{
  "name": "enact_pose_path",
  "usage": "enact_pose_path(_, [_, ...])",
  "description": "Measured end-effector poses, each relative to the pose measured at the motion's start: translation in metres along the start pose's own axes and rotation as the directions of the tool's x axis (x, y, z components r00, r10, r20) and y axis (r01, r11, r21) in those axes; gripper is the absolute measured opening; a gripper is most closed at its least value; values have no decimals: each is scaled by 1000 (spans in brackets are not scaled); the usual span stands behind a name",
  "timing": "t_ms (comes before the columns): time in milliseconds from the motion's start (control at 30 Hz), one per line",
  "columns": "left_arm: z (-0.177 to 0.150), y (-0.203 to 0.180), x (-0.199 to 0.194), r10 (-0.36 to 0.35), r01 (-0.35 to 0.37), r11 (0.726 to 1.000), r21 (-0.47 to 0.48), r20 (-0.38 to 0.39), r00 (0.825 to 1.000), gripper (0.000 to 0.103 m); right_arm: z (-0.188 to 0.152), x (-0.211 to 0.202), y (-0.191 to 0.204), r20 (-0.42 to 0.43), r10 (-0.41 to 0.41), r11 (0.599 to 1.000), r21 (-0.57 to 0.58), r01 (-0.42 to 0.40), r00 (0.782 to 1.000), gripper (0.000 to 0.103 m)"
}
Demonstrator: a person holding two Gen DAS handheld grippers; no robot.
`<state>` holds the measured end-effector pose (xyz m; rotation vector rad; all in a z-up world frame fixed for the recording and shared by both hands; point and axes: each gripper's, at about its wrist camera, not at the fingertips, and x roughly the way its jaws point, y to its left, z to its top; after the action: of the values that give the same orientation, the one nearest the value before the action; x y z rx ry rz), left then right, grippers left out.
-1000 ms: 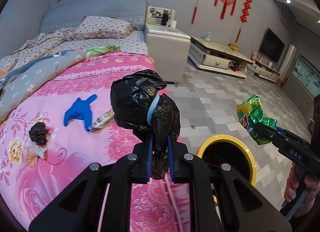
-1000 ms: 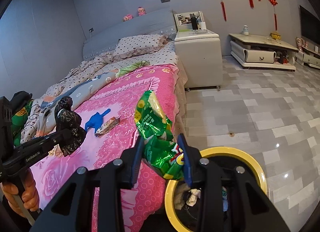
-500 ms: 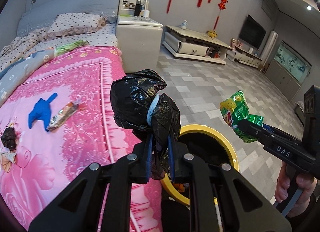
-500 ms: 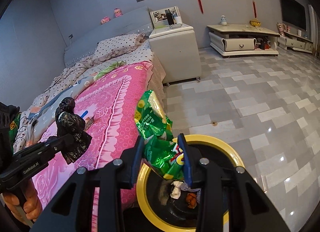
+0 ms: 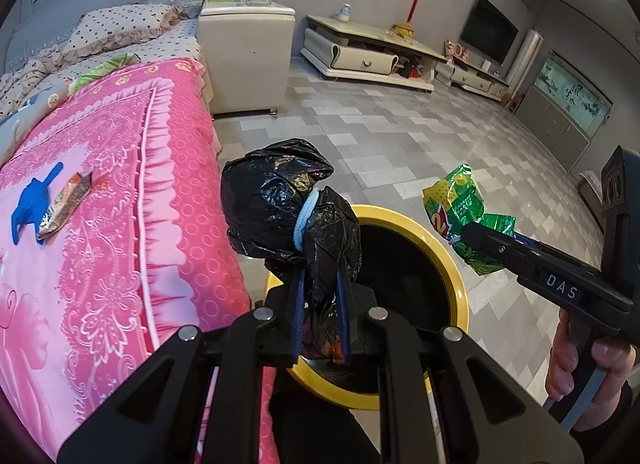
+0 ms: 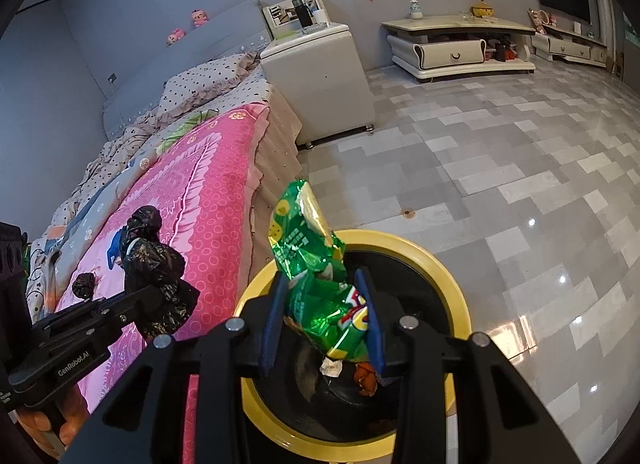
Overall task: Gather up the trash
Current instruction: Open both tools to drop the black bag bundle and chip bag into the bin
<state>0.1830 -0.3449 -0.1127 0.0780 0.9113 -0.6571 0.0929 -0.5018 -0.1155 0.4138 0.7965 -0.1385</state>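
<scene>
- Both hands have come over the round yellow-rimmed black bin (image 6: 448, 284), now at lower centre.
- Left gripper (image 5: 320, 312) fingers pinch the tied black plastic bag (image 5: 276, 204).
- Right gripper (image 6: 322, 316) fingers clamp the crumpled green snack bag (image 6: 312, 264); release seems next.

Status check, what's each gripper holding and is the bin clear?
Left gripper shut on black bag. Right gripper shut on green snack wrapper. Both over yellow-rimmed bin, nothing blocking it.

two black bags (image 5: 288, 208), one green wrapper (image 6: 320, 276)
</scene>
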Motion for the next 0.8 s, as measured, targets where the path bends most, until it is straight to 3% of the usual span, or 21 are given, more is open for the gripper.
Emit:
enact_pose_path(500, [-10, -16, 18, -22, 22, 1000, 20, -16, 1000, 17, -15, 6, -20, -34, -20, 999, 44, 21, 999, 36])
enact_pose_path(700, [-11, -12, 10, -32, 32, 999, 4, 0, 999, 30, -16, -2, -18, -19, -31, 999, 42, 31, 999, 38])
enact_pose_path(800, [-11, -8, 5, -35, 35, 999, -5, 14, 999, 43, -16, -2, -21, -24, -41, 998, 52, 43, 999, 41])
